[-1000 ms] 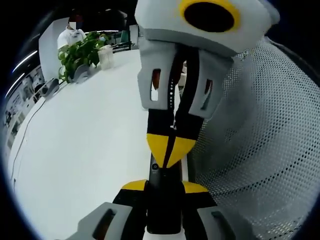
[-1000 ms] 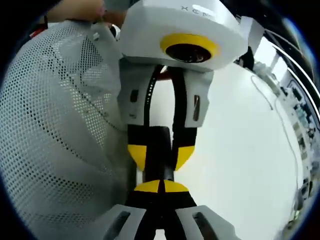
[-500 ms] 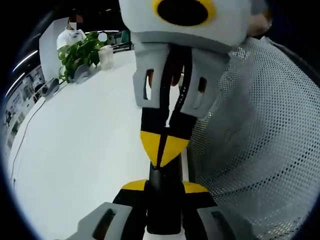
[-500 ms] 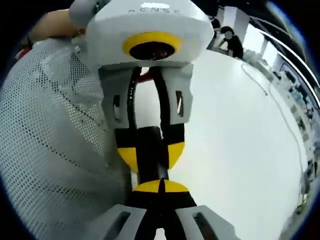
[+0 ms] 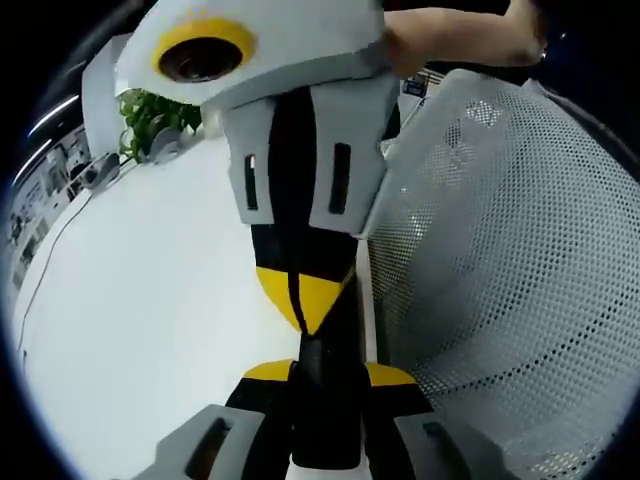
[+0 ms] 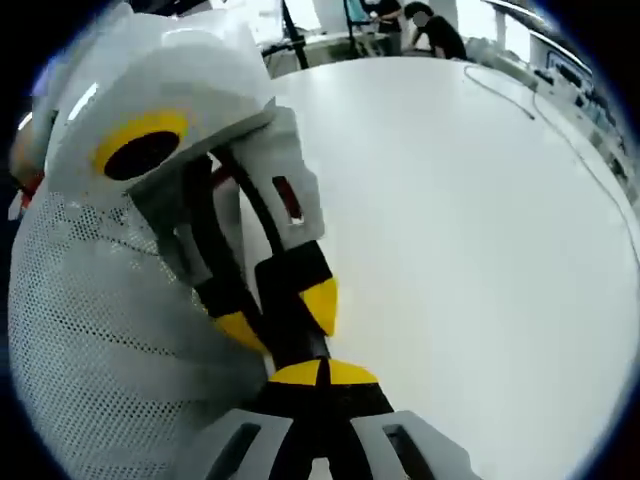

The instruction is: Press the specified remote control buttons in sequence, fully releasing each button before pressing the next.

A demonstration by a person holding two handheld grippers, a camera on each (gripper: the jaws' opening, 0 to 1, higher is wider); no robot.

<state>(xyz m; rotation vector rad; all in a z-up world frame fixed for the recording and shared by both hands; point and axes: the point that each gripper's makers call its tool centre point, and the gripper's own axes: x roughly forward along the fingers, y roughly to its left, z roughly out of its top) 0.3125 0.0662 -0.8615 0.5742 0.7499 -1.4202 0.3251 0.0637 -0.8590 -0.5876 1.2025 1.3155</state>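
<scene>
My left gripper is shut on a slim black remote control, which stands up between its yellow-tipped jaws. From above, my right gripper comes down shut, its yellow tips meeting in a point that rests on the remote's upper end. In the right gripper view my right gripper has its tips closed together against the remote. There the left gripper leans in from the upper left, clamped on the remote. The buttons are hidden.
A white mesh chair back stands close beside both grippers. The white table stretches away behind. A green plant stands at its far end. A cable crosses the table. A hand holds the right gripper.
The right gripper has tilted over, its body swinging sideways, while its closed tips stay at the remote's top. The left gripper keeps its hold.
</scene>
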